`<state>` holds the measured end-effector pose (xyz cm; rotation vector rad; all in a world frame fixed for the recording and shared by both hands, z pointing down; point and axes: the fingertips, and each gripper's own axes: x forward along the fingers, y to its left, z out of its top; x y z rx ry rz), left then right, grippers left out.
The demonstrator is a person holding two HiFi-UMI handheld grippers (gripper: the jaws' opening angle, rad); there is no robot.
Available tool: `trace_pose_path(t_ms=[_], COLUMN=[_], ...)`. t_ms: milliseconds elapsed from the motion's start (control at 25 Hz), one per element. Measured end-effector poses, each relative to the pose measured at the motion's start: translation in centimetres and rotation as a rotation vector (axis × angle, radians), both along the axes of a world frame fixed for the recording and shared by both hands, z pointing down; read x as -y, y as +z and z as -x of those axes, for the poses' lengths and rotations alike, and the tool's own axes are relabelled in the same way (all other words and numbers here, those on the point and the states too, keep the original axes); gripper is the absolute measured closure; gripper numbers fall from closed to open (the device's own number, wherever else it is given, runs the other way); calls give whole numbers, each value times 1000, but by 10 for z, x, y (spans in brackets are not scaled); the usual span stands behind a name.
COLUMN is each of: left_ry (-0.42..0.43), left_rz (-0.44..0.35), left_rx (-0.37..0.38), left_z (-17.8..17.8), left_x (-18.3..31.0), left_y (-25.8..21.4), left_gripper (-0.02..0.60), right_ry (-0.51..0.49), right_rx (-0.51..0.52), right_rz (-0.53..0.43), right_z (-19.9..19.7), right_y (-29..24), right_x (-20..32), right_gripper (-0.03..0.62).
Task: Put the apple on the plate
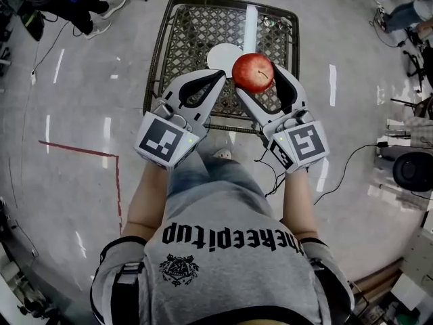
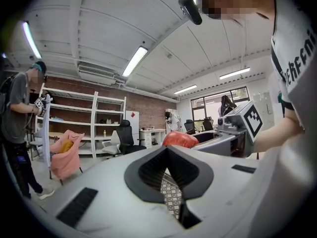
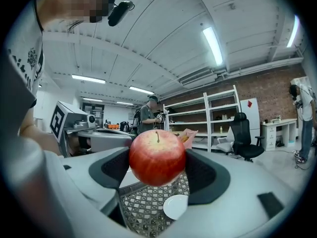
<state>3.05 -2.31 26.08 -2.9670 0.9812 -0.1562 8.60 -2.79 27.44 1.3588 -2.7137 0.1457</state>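
Right gripper view: the right gripper [image 3: 157,175] has its jaws clamped on the apple [image 3: 157,157], a dark pad [image 3: 208,175] on each flank and the stem pointing up. The grip looks to sit near the widest part of the fruit.
Left gripper: the left gripper [image 2: 167,152] has its jaws closed tip to tip with nothing between them. It is held just beside the right one, idle.
Apple position: in the air above the counter [image 1: 186,39], not touching the plate [image 1: 220,58].
Plate: white, bare, on the lattice-top counter. In the head view it shows just left of the apple and partly behind it. Seen through the right jaws, it lies below the fruit and a little to the right.
Step in hand (my reading): the apple is aloft near its target; setting it down is not yet done.
How to do it well: bring the apple over the middle of the plate before descending, since it seems to hang nearer one edge. Lower it stem-up until the underside rests on the plate, then part the jaws slowly.
Risk: a round fruit will likely roll if released high or tilted. The jaw tips could catch the plate rim and shove it across the lattice.
Surroundings: shelving [image 3: 218,118], an office chair [image 3: 245,133], and another person [image 3: 148,115] standing by the shelves.
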Motion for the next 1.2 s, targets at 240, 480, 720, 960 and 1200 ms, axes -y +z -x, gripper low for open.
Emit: trace_pose_path(t_ms=[240, 480, 720, 960, 1200], left_ry=[7, 32, 57, 75, 77], left_rz=[-1, 7, 41, 87, 101], left_rx=[14, 42, 62, 69, 76], left_z=[-5, -10, -16, -17, -12], left_x=[-5, 1, 3, 2, 10], left_y=[2, 6, 10, 17, 23], left_gripper=[560, 560, 560, 560, 560], right_ry=[-7, 3, 16, 35, 43], right_rx=[2, 8, 0, 1, 1], right_rz=[3, 13, 29, 45, 57], right_z=[-2, -7, -10, -12, -9], right_y=[4, 10, 17, 23, 28], right_x=[-3, 2, 4, 9, 20], right_gripper=[220, 221, 221, 221, 221])
